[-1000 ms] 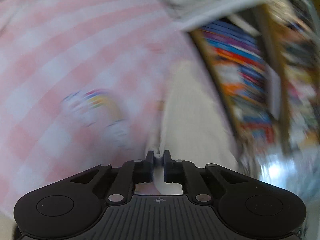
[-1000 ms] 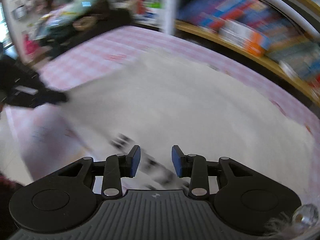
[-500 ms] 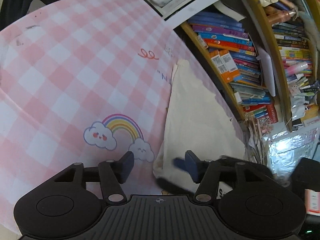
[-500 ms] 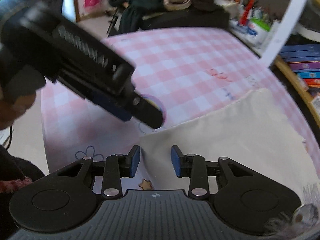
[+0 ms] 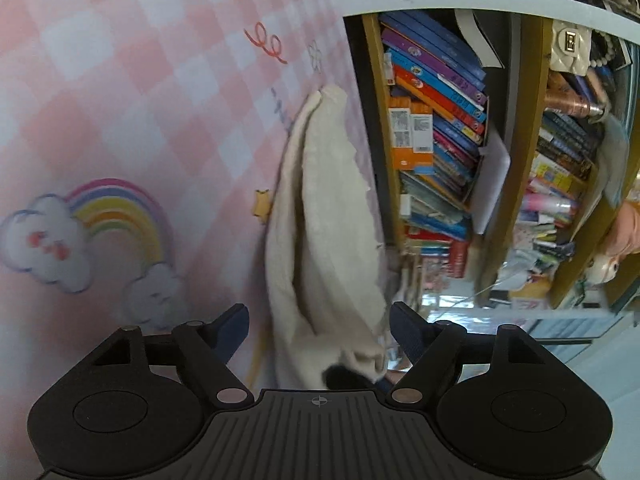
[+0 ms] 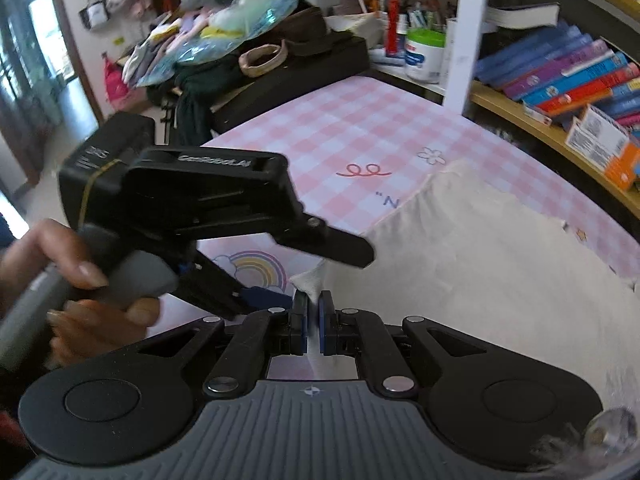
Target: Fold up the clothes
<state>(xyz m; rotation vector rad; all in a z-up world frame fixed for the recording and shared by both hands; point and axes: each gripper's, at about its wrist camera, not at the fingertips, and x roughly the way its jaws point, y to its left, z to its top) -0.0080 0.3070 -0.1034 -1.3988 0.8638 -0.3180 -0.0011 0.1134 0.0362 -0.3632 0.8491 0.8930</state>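
The cream cloth (image 6: 488,264) is spread on the pink checked surface (image 6: 360,128), its near corner pinched in the closed right tool (image 6: 314,312), while the left tool (image 5: 318,322), jaws just spread, is held beside that corner, gripping nothing.

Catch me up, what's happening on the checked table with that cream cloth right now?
A person is folding a cream garment on the pink checked tablecloth with two hand-held grippers. The right gripper has just closed and pinches the garment's near corner. The left gripper has just been opening; its jaws stand wide with the cloth hanging between them, the pads not pressing on it. A bookshelf runs along the table's far side.
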